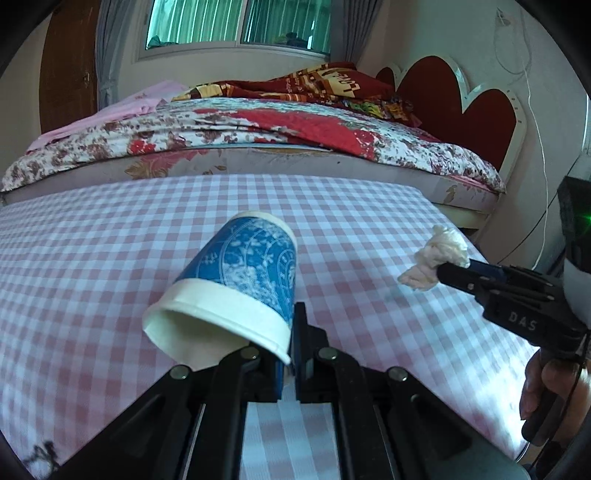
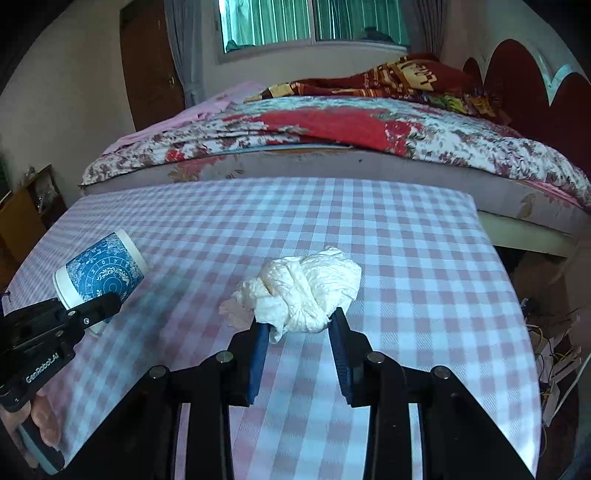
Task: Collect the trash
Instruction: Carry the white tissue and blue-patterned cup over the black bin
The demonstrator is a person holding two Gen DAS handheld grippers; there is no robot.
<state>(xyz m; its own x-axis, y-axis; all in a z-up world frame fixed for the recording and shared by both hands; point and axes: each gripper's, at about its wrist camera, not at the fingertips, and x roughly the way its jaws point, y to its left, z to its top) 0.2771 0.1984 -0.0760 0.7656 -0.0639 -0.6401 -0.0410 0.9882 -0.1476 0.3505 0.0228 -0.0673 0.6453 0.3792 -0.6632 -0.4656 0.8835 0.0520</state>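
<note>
Left wrist view: left gripper (image 1: 291,354) pinches empty paper cup (image 1: 236,280) rim.

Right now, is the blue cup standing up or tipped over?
Tipped. The blue cup lies slanted, pinched at its rim by the left gripper.

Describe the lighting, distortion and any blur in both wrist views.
Left wrist: daylight from the window, fisheye bends the checked tablecloth edge, dark vignette corners; paper cup in the left tongs looks sharp. Right wrist: same bowing; crumpled tissue in the right tongs sharp, no glare.
</note>
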